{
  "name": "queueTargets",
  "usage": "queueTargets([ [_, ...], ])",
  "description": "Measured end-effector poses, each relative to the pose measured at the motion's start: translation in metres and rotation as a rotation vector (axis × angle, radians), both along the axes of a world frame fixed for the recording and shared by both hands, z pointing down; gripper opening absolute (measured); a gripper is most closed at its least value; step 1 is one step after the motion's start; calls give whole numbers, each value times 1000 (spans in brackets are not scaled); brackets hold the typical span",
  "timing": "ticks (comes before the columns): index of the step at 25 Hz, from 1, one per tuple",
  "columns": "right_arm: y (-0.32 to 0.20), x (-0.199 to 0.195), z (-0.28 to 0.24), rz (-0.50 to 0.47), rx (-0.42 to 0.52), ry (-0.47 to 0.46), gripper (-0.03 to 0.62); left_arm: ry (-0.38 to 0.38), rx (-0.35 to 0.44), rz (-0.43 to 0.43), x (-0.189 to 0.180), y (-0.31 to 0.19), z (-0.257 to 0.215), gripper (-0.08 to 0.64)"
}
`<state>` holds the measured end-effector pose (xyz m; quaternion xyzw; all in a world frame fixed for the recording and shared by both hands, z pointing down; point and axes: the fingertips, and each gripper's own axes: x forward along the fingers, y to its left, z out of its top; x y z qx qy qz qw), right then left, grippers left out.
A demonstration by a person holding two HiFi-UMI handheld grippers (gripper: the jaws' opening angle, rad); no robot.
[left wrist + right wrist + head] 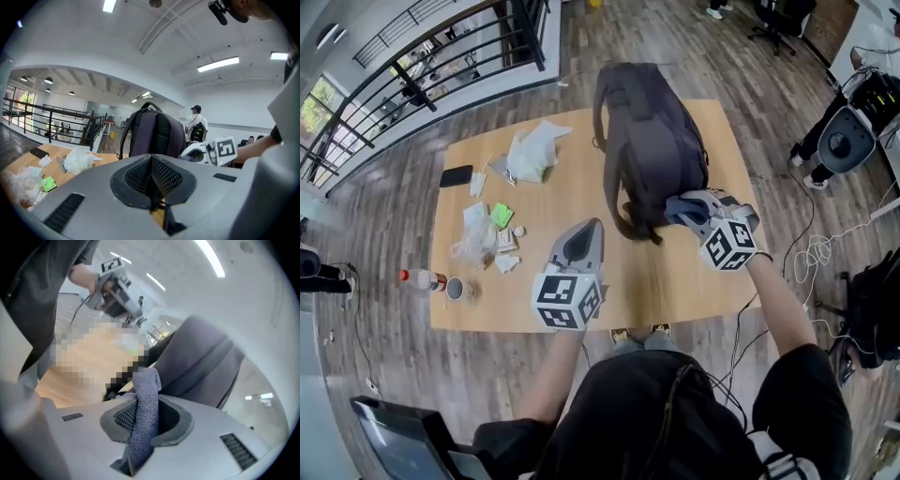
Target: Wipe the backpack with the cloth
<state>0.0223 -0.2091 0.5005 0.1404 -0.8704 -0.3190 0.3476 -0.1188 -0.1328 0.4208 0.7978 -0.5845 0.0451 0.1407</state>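
Note:
A dark grey-purple backpack (649,141) stands upright on the wooden table (675,281), with its straps toward me. It also shows as the backpack (154,133) in the left gripper view and the backpack (206,359) in the right gripper view. My right gripper (682,208) is shut on a blue-grey cloth (144,420), right at the backpack's lower right side; the cloth (686,206) bunches at its tip. My left gripper (584,240) is shut with nothing in it, left of the backpack's base, over bare table.
On the table's left lie a crumpled white bag (530,152), a black phone (456,175), small packets (487,230), a bottle (420,278) and a cup (457,289). A railing (422,66) runs at the far left. Cables (811,253) trail on the floor at right.

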Motion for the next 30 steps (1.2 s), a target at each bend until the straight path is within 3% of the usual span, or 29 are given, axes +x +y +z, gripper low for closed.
queueTargets([
  [3, -1, -27, -86, -56, 119, -55, 63, 12, 35, 18, 6, -5, -12, 15],
  [8, -2, -46, -126, -143, 65, 84, 63, 9, 89, 61, 16, -8, -39, 15],
  [13, -7, -52, -154, -129, 14, 101, 63, 1, 126, 103, 24, -6, -61, 15],
  [15, -11, -54, -170, -100, 15, 65, 63, 5, 137, 119, 27, -4, -66, 15],
  [19, -48, -64, -223, 60, 139, -100, 63, 18, 152, 132, 27, -4, -72, 15],
  [22, -52, -68, -244, 109, 175, -212, 63, 22, 162, 139, 26, -2, -77, 15],
  [26, -25, -58, -262, 152, 125, -456, 63, 18, 176, 129, 18, 4, -86, 16],
  [30, 21, -51, -261, 183, -10, -756, 63, 35, 231, 100, 10, 12, -102, 15],
])
